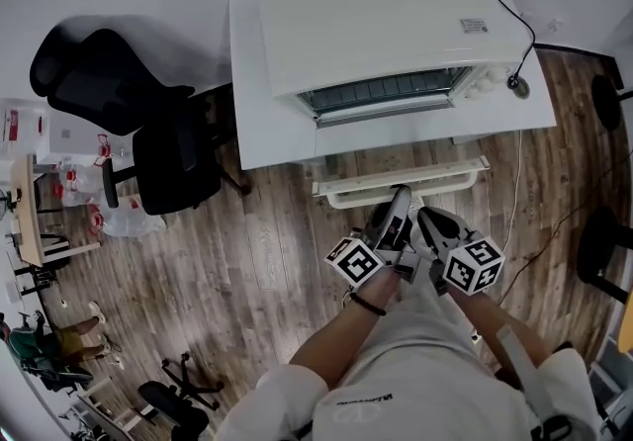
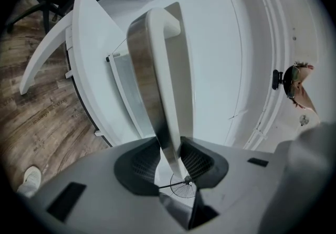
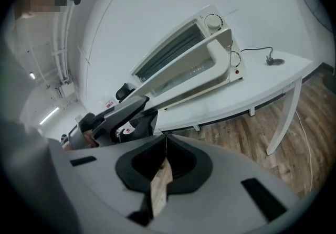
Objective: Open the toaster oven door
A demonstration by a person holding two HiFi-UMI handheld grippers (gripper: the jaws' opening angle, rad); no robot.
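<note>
A white toaster oven (image 1: 386, 19) stands on a white table (image 1: 267, 123). Its door (image 1: 406, 175) hangs swung out and down past the table's front edge. My left gripper (image 1: 399, 202) is shut on the door's white handle bar (image 2: 163, 60), which runs between the pads with the steel door edge beside it. From the right gripper view, the oven (image 3: 178, 52) shows with its door (image 3: 197, 73) lowered, and the left gripper (image 3: 126, 112) sits at the handle. My right gripper (image 1: 427, 220) is just right of the left one; its jaws (image 3: 165, 141) are shut on nothing, clear of the door.
A black office chair (image 1: 148, 132) stands left of the table. A power cord with plug (image 1: 519, 83) lies on the table's right end and trails down. Dark stools (image 1: 603, 241) stand at the right, and clutter (image 1: 59, 202) at the far left on the wooden floor.
</note>
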